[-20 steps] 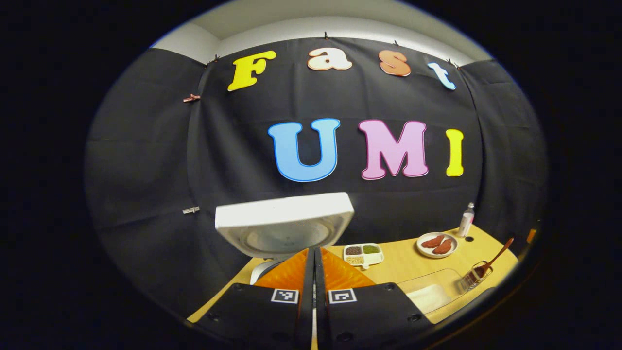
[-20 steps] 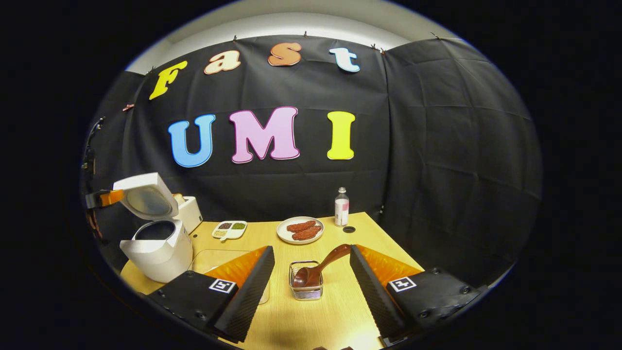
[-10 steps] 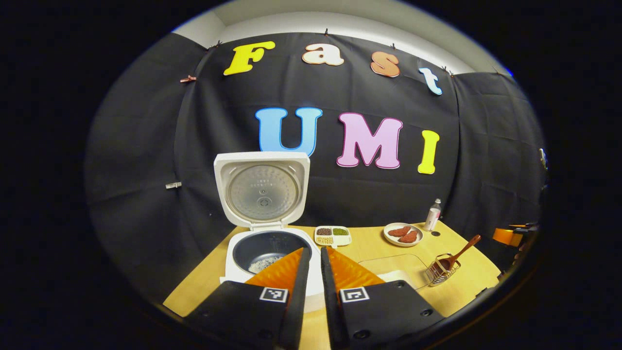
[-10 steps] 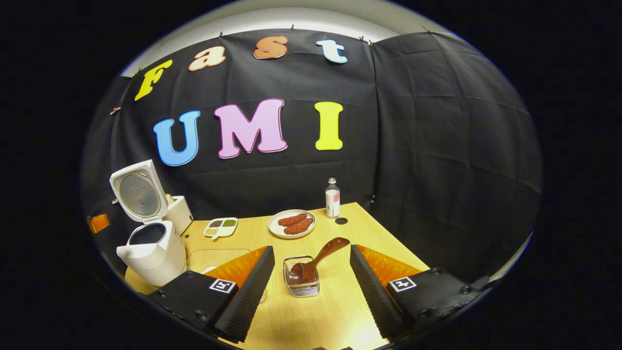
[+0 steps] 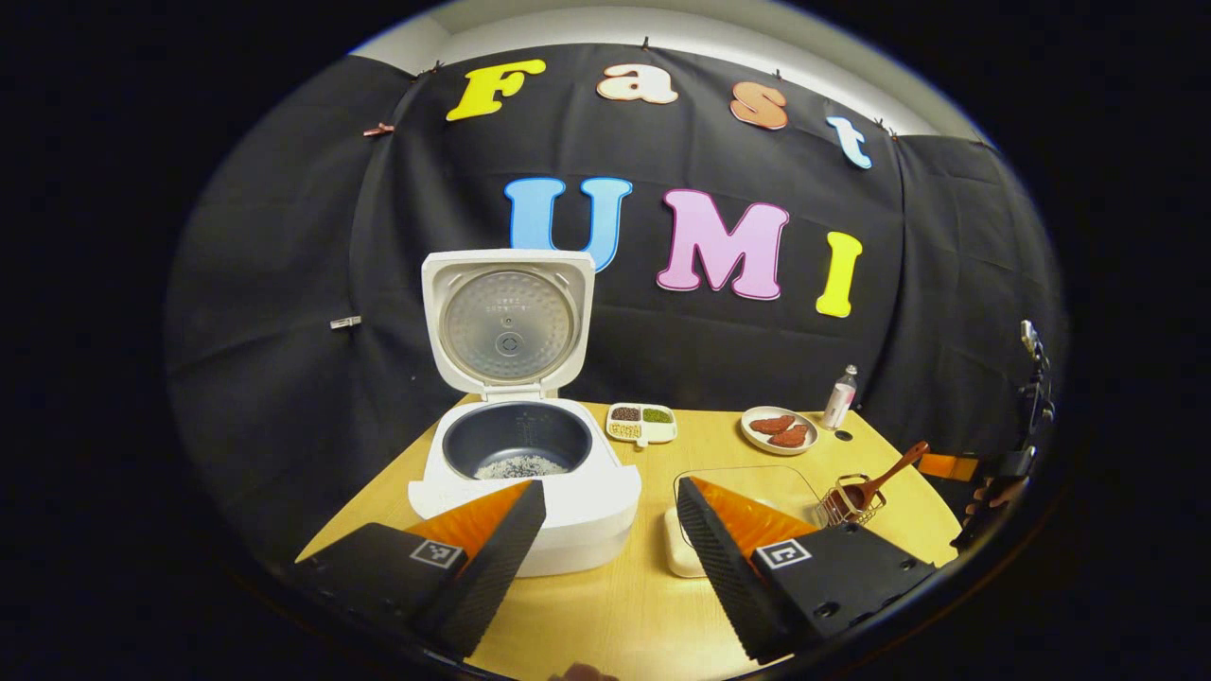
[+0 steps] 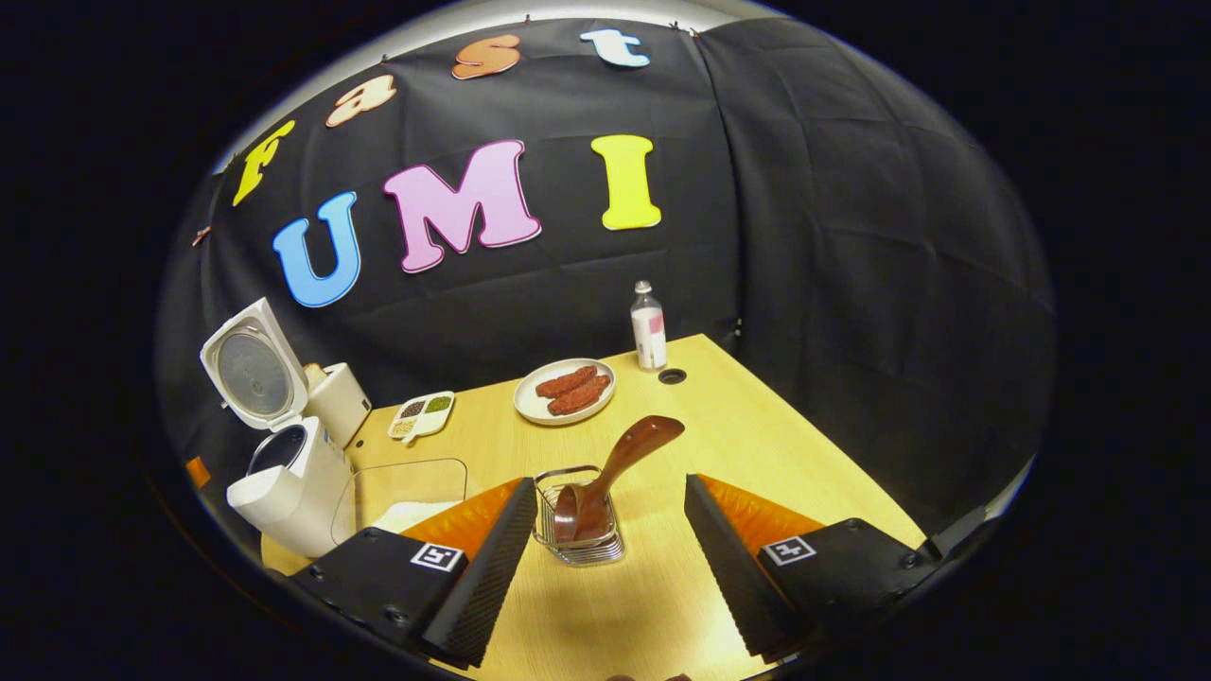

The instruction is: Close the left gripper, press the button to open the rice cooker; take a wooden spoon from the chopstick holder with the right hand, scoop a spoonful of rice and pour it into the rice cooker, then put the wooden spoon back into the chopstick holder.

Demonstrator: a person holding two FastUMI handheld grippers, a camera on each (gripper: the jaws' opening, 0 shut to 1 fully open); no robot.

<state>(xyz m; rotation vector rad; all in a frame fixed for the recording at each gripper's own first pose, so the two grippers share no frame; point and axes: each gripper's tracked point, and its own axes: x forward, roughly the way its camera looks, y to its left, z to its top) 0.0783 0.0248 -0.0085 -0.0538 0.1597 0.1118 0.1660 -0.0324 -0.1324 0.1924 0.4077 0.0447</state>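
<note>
The white rice cooker (image 5: 568, 501) stands open with its lid (image 5: 508, 322) upright; a little rice lies in the dark pot (image 5: 517, 449). My left gripper (image 5: 611, 486) is open just in front of the cooker, holding nothing. The wooden spoon (image 6: 615, 463) leans bowl-down in the wire chopstick holder (image 6: 577, 539). My right gripper (image 6: 609, 482) is open just short of the holder, one finger on each side of the spoon's handle and not touching it. The clear container of rice (image 6: 402, 487) sits between the cooker (image 6: 284, 482) and the holder.
On the wooden table (image 6: 738, 426), a plate of sausages (image 6: 565, 390), a small bottle (image 6: 649, 326) and a divided dish of grains (image 6: 421, 414) stand along the back. A white box (image 6: 336, 402) sits behind the cooker. A hand (image 5: 993, 492) shows at the far right.
The cooker's lid has swung fully up. My left gripper has drawn back from the cooker and opened. My right gripper has come closer to the holder and looks down on it more steeply.
</note>
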